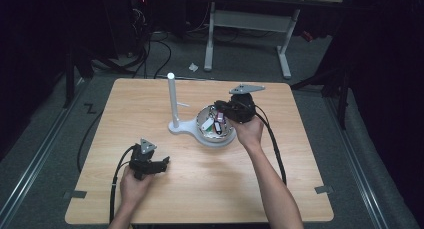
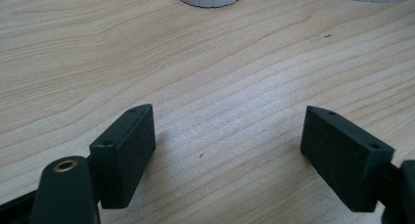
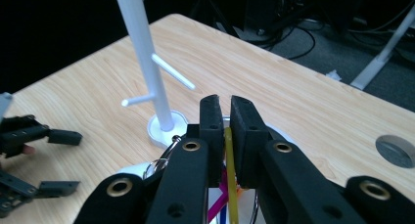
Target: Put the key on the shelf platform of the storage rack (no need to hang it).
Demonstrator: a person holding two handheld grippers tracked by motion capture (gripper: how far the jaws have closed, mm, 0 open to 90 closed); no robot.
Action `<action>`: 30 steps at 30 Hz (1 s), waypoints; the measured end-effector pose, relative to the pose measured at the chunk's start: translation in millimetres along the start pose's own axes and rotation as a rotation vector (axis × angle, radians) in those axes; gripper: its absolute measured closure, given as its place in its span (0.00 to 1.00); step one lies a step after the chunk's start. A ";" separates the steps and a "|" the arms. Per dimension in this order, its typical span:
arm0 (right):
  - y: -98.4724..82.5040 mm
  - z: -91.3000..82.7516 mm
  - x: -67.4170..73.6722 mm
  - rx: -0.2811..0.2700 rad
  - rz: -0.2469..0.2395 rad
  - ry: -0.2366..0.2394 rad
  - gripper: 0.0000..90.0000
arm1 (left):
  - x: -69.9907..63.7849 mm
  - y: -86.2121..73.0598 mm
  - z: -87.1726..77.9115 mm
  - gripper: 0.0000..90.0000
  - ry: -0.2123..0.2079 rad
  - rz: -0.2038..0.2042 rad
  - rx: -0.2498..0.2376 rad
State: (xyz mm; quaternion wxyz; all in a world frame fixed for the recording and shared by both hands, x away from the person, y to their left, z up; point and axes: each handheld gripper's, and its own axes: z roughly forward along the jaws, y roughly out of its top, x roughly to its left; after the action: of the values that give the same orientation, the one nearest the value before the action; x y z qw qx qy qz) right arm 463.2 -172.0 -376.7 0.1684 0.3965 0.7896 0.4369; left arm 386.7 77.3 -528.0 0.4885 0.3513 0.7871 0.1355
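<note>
Right tongs (image 3: pixel 224 109) clamped on yellow strap (image 3: pixel 230 185) over white bowl (image 1: pixel 216 138); left tongs (image 2: pixel 227 155) gaping, empty, over wood tabletop (image 1: pixel 150 109). Grey floor (image 1: pixel 45 144), dark room.

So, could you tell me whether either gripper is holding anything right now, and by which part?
The right gripper is shut on a yellow strap, pinching its upper stretch above the bowl. The left gripper is open over bare table, holding nothing.

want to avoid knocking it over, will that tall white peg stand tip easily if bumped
Probably not easily: the tall white plastic peg stand has a wide flat base joined to the white bowl. Its thin post looks light, so a high knock might rock it.
</note>
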 end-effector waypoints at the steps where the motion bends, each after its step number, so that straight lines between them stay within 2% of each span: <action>1: -1.2 1.1 -0.8 0.004 -0.002 -0.005 0.94 | 0.0 0.0 0.0 0.23 -0.001 0.000 0.000; 8: -12.4 9.0 -5.9 0.022 0.032 -0.008 0.94 | -0.3 -0.1 -0.1 0.23 -0.002 -0.004 0.003; 12: -15.0 15.9 -4.2 0.057 0.007 -0.025 0.94 | -0.4 -0.1 -0.2 0.23 0.000 -0.006 0.003; 19: -20.6 25.0 -6.7 0.073 0.031 -0.036 0.94 | -0.6 -0.4 -0.6 0.23 -0.001 -0.010 0.006; 22: -21.8 28.8 -6.9 0.086 0.028 -0.040 0.94 | 0.0 -0.3 -0.4 0.23 -0.006 -0.001 0.004; 23: -22.3 29.8 -7.3 0.087 0.022 -0.045 0.94 | -0.5 -0.4 -0.7 0.23 -0.001 -0.011 0.008; 24: -23.0 30.2 -7.7 0.093 0.025 -0.050 0.94 | 0.1 -0.3 -0.5 0.23 -0.007 -0.001 0.006; 30: -33.2 34.1 -14.1 0.098 0.054 -0.068 0.94 | -0.1 -0.3 -0.5 0.23 -0.005 -0.003 0.005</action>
State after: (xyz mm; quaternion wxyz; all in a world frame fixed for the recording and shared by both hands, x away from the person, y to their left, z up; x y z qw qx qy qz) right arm 477.0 -174.0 -424.4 0.1636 0.4402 0.7929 0.3884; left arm 386.2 77.1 -527.9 0.4899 0.3516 0.7868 0.1318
